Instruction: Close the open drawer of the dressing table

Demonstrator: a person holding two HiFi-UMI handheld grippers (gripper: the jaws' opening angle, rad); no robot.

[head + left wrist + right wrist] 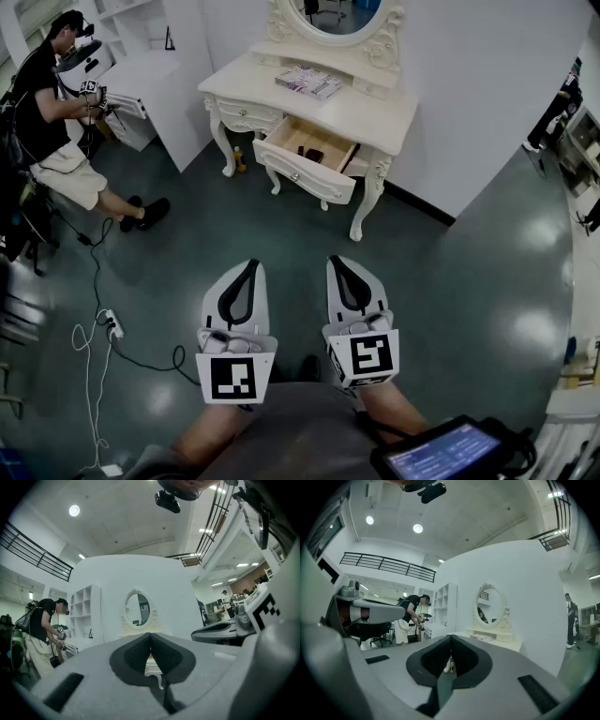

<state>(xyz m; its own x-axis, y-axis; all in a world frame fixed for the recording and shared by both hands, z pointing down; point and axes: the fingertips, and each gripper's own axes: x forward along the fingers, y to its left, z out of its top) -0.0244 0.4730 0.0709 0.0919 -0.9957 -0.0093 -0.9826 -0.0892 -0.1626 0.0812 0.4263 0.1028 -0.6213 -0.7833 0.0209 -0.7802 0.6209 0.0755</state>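
Observation:
A white dressing table (375,112) with an oval mirror (333,14) stands against the far wall. Its middle drawer (305,172) is pulled out, showing a wooden inside with a small dark item. My left gripper (253,265) and right gripper (334,261) hang side by side over the dark floor, well short of the table, both shut and empty. In the left gripper view the jaws (150,634) meet tip to tip, with the mirror (138,608) beyond. The right gripper (450,637) looks the same, the mirror (489,604) off to its right.
A person (47,112) with a headset sits at the far left beside a white shelf unit (141,37). A power strip (112,324) and cable lie on the floor at left. A tablet (441,455) hangs at my lower right. Books (307,82) rest on the tabletop.

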